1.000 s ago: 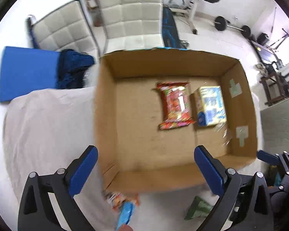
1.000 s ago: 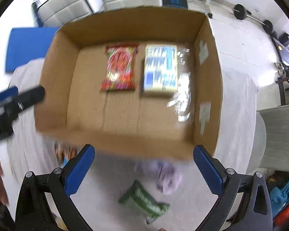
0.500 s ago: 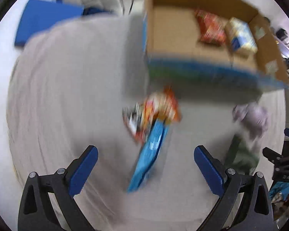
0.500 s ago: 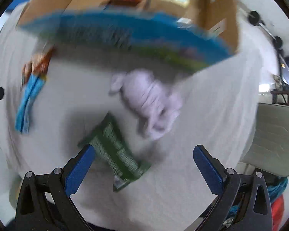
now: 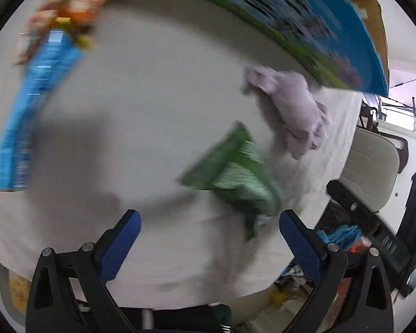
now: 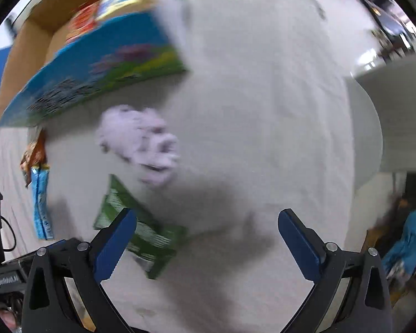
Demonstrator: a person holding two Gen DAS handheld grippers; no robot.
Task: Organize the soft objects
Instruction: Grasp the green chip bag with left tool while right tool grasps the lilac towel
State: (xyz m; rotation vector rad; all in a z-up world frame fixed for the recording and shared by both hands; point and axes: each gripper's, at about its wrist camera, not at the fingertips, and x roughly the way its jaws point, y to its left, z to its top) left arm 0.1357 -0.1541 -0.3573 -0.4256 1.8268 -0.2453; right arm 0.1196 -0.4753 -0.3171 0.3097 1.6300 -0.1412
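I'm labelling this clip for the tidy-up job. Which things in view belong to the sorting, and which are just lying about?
Belong to the job:
- green packet
- pale purple soft toy
- blue packet
- orange packet
- cardboard box
- left gripper and right gripper, both open and empty

Just lying about:
- padded chair
- white cloth covering the table

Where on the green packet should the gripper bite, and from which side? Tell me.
Take the green packet by its near short end, the flat sealed edge pointing toward the left gripper. It lies flat on the white cloth, so come in low from the near side. The far end lies close to the lilac soft toy, leaving less room there.
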